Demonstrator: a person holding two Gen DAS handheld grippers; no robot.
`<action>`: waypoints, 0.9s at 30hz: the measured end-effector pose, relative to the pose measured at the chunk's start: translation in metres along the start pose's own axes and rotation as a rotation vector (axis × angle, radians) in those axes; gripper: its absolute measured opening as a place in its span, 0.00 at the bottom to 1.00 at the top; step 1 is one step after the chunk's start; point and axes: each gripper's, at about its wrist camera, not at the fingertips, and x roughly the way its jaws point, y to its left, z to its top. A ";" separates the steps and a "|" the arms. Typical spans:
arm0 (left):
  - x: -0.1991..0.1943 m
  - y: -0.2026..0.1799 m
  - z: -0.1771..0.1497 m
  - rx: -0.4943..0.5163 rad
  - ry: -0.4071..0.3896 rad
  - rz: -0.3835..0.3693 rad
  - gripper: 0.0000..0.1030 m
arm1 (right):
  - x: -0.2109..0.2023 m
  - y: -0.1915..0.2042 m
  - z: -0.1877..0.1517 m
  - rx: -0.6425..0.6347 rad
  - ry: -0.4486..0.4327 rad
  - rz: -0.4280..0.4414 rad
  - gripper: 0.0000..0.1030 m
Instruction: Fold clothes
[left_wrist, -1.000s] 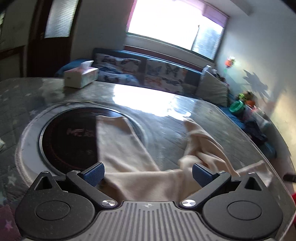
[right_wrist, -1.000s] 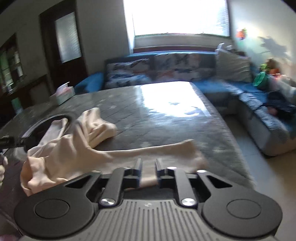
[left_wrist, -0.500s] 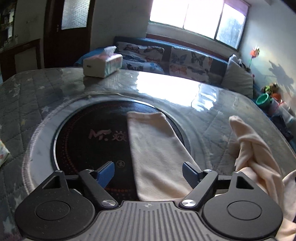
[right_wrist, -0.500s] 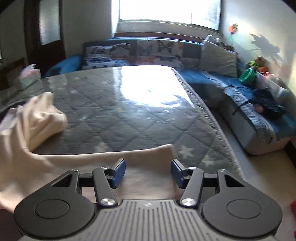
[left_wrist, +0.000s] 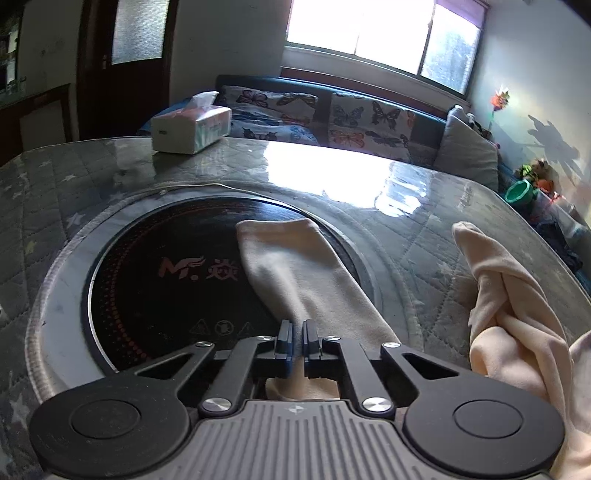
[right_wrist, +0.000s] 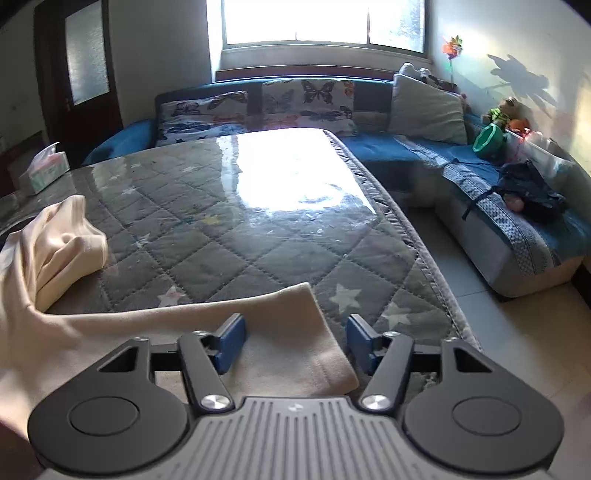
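Two claws work one cream garment, each set at one of its long ends, which suits spreading it flat before any fold. At the bottom centre of the left wrist view, the left claw (left_wrist: 298, 345) has just snapped closed, clenched on the near part of the cream sleeve (left_wrist: 295, 266) that runs up over the black round cooktop (left_wrist: 162, 273) set into the desk (left_wrist: 424, 236); pinching that end gives a handle to drag or lift it. To the right in that frame, the bunched middle of the garment (left_wrist: 506, 295) stands up in a heap, so the cloth is far from flat.

In the right wrist view, the right claw (right_wrist: 295, 341) is released, its blue pads straddling the other sleeve (right_wrist: 288, 328) near its cuff without pressing it; its jaws have just been narrowing, likely toward a matching pinch. Farther off, a tissue box (left_wrist: 192, 127) sits near the desk's back edge, and a sofa (right_wrist: 258, 107) lies beyond under the window.
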 end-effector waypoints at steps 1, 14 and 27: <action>-0.004 0.001 0.000 -0.001 -0.010 0.013 0.05 | -0.002 0.001 0.000 -0.009 0.000 0.007 0.40; -0.062 0.041 -0.026 -0.155 -0.069 0.184 0.05 | -0.027 0.011 -0.018 -0.085 -0.009 -0.061 0.12; -0.138 0.076 -0.076 -0.256 -0.046 0.270 0.05 | -0.087 -0.003 -0.065 -0.164 0.069 -0.227 0.10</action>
